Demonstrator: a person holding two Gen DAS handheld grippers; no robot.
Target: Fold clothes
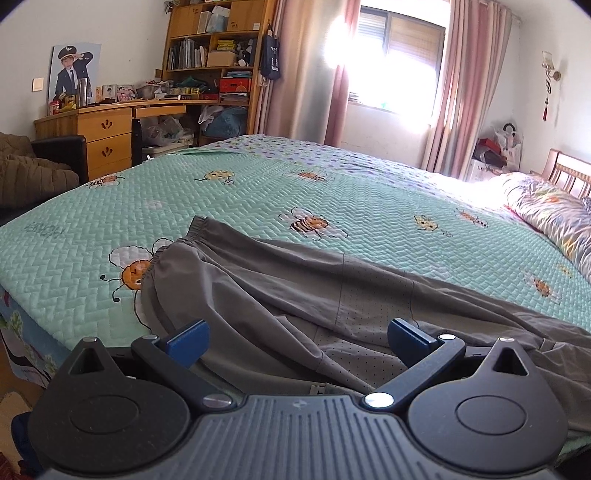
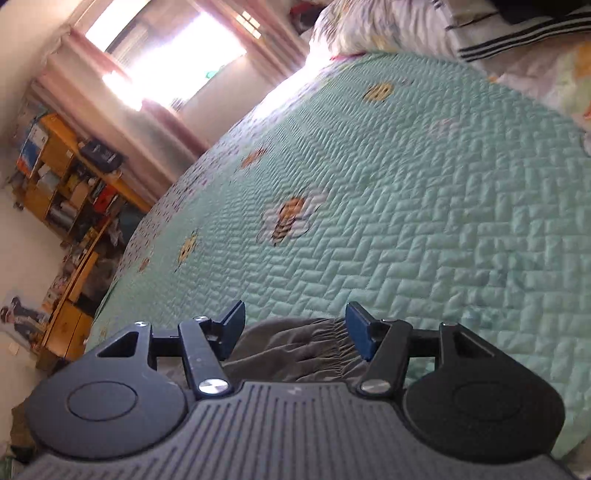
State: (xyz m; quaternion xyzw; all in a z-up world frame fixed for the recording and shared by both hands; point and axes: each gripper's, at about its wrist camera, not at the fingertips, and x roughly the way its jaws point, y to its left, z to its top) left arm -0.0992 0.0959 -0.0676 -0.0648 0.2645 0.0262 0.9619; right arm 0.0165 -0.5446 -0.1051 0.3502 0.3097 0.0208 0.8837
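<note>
Left wrist view: the left gripper (image 1: 295, 341) hung low over the near edge of the bed (image 1: 258, 192), its blue pads (image 1: 188, 341) standing well apart and pressing on nothing. Grey trousers (image 1: 295, 295) lay rumpled on the green quilt (image 1: 369, 199) printed with bees, spread from the elastic waistband (image 1: 173, 247) at the left across to the right edge of the picture; folds of the cloth ran beneath and between the open jaws. A wooden desk (image 1: 107, 136) and shelves (image 1: 214, 48) stood against the far wall, pink curtains (image 1: 458, 92) flanked a bright window (image 1: 395, 59), and a flowered pillow (image 1: 546, 210) lay at the headboard on the right. Right wrist view: the camera was rolled, so the room appeared tilted and somewhat blurred. The right gripper (image 2: 295, 328) stood with its jaws apart, and the gathered waistband (image 2: 332, 332) of the trousers (image 2: 295, 354) lay between the pads (image 2: 358, 332) without being squeezed; whether the right-hand pad touched the gathers could not be told. Beyond the fingers the quilt (image 2: 406, 184) stretched bare to the pillow (image 2: 388, 22) and a dark striped garment (image 2: 517, 33) at the top.
</note>
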